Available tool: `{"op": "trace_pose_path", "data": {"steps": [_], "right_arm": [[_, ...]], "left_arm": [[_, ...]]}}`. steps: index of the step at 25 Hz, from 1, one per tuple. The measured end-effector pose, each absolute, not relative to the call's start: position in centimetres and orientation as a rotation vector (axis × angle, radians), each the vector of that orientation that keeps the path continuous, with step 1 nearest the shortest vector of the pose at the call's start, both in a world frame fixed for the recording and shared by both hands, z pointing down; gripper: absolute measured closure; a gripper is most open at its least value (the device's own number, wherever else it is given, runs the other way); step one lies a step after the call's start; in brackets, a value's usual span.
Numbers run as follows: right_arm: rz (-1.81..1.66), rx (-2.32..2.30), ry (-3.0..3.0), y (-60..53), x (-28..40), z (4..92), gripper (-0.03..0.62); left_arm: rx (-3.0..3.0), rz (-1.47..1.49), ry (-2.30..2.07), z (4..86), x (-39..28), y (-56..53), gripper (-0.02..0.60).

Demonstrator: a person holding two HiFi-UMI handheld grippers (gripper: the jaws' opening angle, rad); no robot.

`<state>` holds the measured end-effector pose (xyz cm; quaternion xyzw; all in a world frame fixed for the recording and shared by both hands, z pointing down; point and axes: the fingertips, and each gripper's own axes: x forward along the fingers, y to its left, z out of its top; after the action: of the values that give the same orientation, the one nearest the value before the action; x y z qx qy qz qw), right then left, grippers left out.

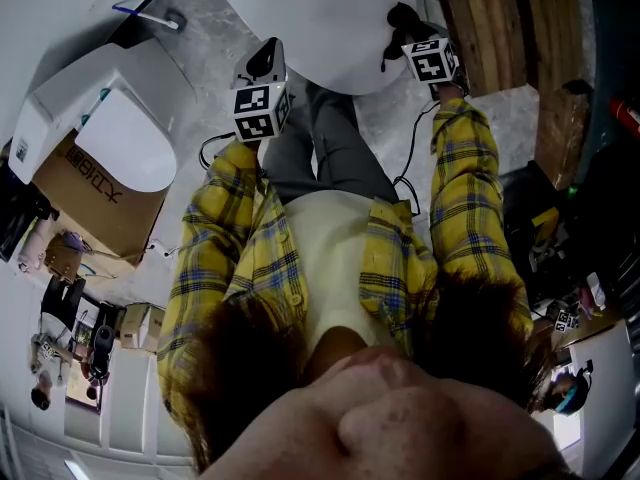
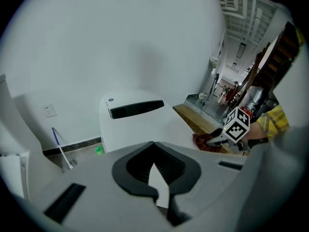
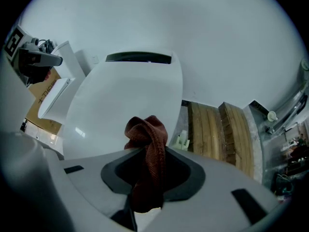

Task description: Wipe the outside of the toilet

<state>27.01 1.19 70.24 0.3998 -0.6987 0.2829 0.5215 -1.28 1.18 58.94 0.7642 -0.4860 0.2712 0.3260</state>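
The white toilet [image 1: 320, 13] stands in front of me with its lid closed; it also fills the middle of the left gripper view [image 2: 140, 124] and the right gripper view [image 3: 125, 100]. My right gripper [image 3: 148, 151] is shut on a dark red cloth [image 3: 147, 137], held over the lid's right front part. In the head view that gripper [image 1: 405, 28] sits at the toilet's right edge. The left gripper [image 2: 153, 144] is shut with nothing in it, hovering at the lid's left front edge [image 1: 265, 63]. From the left gripper view, the cloth [image 2: 203, 141] shows by the right gripper [image 2: 219, 135].
A second white toilet [image 1: 120, 138] rests on a cardboard box [image 1: 95, 193] at the left. A blue-handled brush [image 2: 60, 146] leans by the wall. Wooden planks [image 3: 217, 134] lie right of the toilet. Cables [image 1: 410, 158] trail on the marble floor near my legs.
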Motion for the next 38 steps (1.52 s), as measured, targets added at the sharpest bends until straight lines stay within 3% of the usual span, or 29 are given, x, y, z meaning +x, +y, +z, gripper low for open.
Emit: {"op": "trace_pose_path", "data": {"steps": [15,38], "right_arm": [[0.713,1.095,-1.697,-0.5,27.0,68.3,0.471],[0.741,1.24,-1.951,-0.5,20.0,56.0,0.471]], "left_arm": [[2.019,0.655,-1.298,57.1,-0.8,-0.4,0.58],[2.043,0.484,-1.388,51.2,-1.7,-1.5,0.58]]}}
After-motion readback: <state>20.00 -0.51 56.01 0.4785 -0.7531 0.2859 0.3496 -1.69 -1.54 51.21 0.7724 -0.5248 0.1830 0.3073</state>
